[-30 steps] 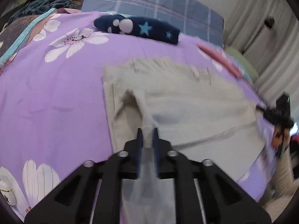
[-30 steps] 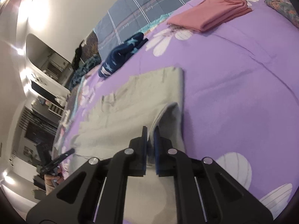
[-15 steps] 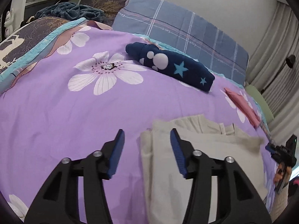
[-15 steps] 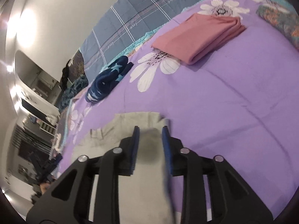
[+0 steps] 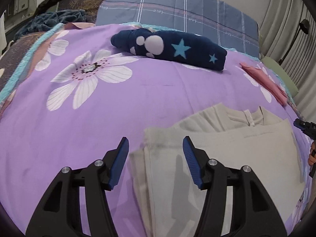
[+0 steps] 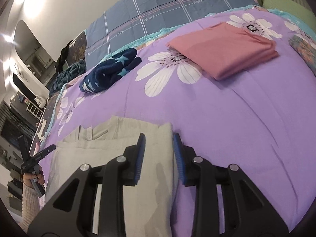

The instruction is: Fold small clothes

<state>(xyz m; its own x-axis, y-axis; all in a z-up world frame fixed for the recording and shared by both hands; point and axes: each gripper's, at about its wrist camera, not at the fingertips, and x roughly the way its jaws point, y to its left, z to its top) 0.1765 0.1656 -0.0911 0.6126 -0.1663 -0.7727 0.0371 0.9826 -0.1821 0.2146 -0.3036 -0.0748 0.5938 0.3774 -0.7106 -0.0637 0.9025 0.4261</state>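
The left gripper (image 5: 155, 145) stands open, its blue pads clear of the cloth, over the near left corner of the folded beige garment (image 5: 227, 158), which lies flat on the purple flowered bedspread (image 5: 98, 118). The right gripper (image 6: 159, 142) is opening, pads apart and hovering at the garment's right edge without pressing it. In the left view a navy star-patterned bundle (image 5: 177, 48) lies at 12 o'clock from the garment and folded pink clothing (image 5: 264, 83) at 2 o'clock.

Both wrist cameras look steeply down, close over the shared beige garment (image 5: 227, 158) (image 6: 118, 158).
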